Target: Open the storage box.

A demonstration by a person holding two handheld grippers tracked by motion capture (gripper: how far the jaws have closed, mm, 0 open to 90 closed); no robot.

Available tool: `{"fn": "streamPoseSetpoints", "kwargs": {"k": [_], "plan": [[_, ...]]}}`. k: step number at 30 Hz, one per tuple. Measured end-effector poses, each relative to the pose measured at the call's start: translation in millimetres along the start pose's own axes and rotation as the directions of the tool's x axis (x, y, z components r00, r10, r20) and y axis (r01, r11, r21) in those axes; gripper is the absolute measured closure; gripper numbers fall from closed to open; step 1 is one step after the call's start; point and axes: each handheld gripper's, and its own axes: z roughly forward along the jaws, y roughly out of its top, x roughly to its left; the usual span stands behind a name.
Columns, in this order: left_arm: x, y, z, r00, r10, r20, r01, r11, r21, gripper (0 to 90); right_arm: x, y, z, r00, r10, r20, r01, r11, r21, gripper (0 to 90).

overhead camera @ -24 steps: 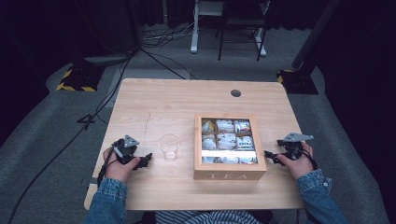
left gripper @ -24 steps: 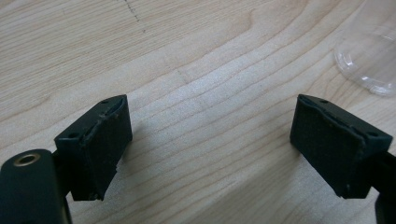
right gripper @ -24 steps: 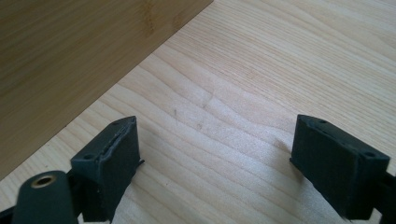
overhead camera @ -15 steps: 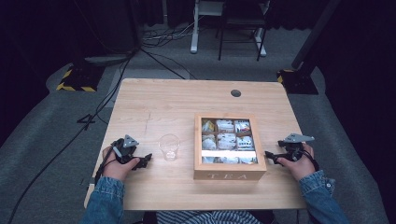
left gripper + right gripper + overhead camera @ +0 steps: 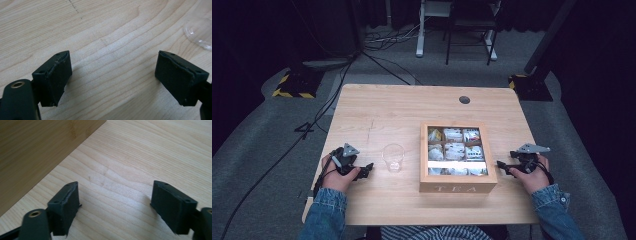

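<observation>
1. The left gripper (image 5: 362,171) rests low on the surface (image 5: 402,110), jaws wide apart with only bare wood between them. The cup (image 5: 393,157) stands just beside it, and its clear rim (image 5: 200,35) shows past the far jaw in the left gripper view.
2. The right gripper (image 5: 504,167) also has its jaws spread and empty, just beside the box (image 5: 457,187).
3. The cup looks thin, light and slick, so a hard squeeze would likely buckle it. Take it gently across the wall, near the rim.
4. The box is stiff wood with "TEA" on its front and packets (image 5: 454,150) in compartments under a glass top. It is likely heavy, and best held by its side walls, one gripper to each.
</observation>
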Motion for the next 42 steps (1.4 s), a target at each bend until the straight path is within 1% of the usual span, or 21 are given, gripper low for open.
{"fn": "streamPoseSetpoints", "kwargs": {"k": [3,4,5,8,12,14,17,20,21,23,28,29,31,33,36,37,42], "plan": [[0.8,0.1,0.0,1.0000,0.002,0.007,-0.002,1.0000,0.001,14.5,-3.0,-0.6,-1.2,0.9996,0.026,-0.010,-0.026,0.9996,-0.010,27.6],[0.7,0.1,0.0,1.0000,0.001,0.007,-0.001,1.0000,0.001,14.5,-3.0,-0.6,-1.3,0.9997,0.023,-0.012,-0.023,0.9997,-0.010,27.6],[0.7,0.1,0.0,1.0000,0.002,0.006,-0.002,1.0000,0.002,14.5,-3.0,-0.8,-1.5,0.9999,0.011,-0.012,-0.011,0.9999,-0.009,28.2],[0.7,0.1,0.0,1.0000,0.002,0.006,-0.002,1.0000,0.001,14.4,-2.8,-0.7,-3.6,0.9998,0.010,-0.017,-0.010,0.9998,-0.014,29.3],[0.7,0.1,0.0,1.0000,0.001,0.007,-0.001,1.0000,0.001,14.5,0.1,1.9,-15.2,1.0000,-0.002,-0.006,0.002,0.9998,-0.020,30.5],[0.7,0.1,0.0,1.0000,0.002,0.007,-0.002,1.0000,0.001,14.4,1.1,2.7,-21.2,1.0000,0.000,-0.005,0.000,0.9997,-0.025,30.9],[0.7,0.1,0.0,1.0000,0.002,0.006,-0.002,1.0000,0.002,14.4,3.2,5.6,-32.2,0.9998,0.018,-0.008,-0.018,0.9989,-0.043,32.0],[0.7,0.1,0.0,1.0000,0.003,0.005,-0.003,1.0000,0.001,14.4,7.7,8.5,-40.3,0.9999,0.013,-0.003,-0.013,0.9987,-0.050,32.3],[0.6,0.1,0.1,1.0000,0.003,0.005,-0.003,1.0000,0.001,14.4,10.2,8.8,-42.7,0.9998,0.018,-0.008,-0.018,0.9984,-0.054,32.3],[0.6,0.1,0.1,1.0000,0.003,0.005,-0.003,1.0000,0.001,14.4,16.2,8.6,-47.8,0.9997,0.007,-0.024,-0.009,0.9983,-0.058,32.4],[0.5,0.1,0.1,1.0000,0.002,0.005,-0.002,1.0000,0.001,14.4,29.2,10.0,-60.2,0.9978,0.001,-0.066,-0.006,0.9967,-0.081,33.0],[0.5,0.1,0.1,1.0000,0.002,0.005,-0.002,1.0000,0.001,14.4,30.4,10.6,-62.3,0.9974,-0.008,-0.071,0.002,0.9966,-0.083,33.1],[0.5,0.1,0.1,1.0000,0.002,0.005,-0.002,1.0000,0.001,14.4,35.3,12.5,-67.8,0.9961,-0.007,-0.088,-0.001,0.9961,-0.089,33.7],[0.5,0.1,0.1,1.0000,0.002,0.005,-0.002,1.0000,0.001,14.4,40.2,14.2,-73.2,0.9944,-0.022,-0.104,0.012,0.9952,-0.097,34.1],[0.5,0.1,0.1,1.0000,0.002,0.005,-0.002,1.0000,0.002,14.4,49.7,16.7,-78.7,0.9885,-0.028,-0.149,0.014,0.9950,-0.099,34.5],[0.5,0.1,0.1,1.0000,0.002,0.005,-0.002,1.0000,0.001,14.4,52.9,17.5,-80.0,0.9871,-0.042,-0.155,0.028,0.9949,-0.097,34.5],[0.5,0.1,0.1,1.0000,0.002,0.005,-0.002,1.0000,0.002,14.4,68.2,21.9,-85.2,0.9763,-0.075,-0.203,0.055,0.9932,-0.102,34.3]]}}
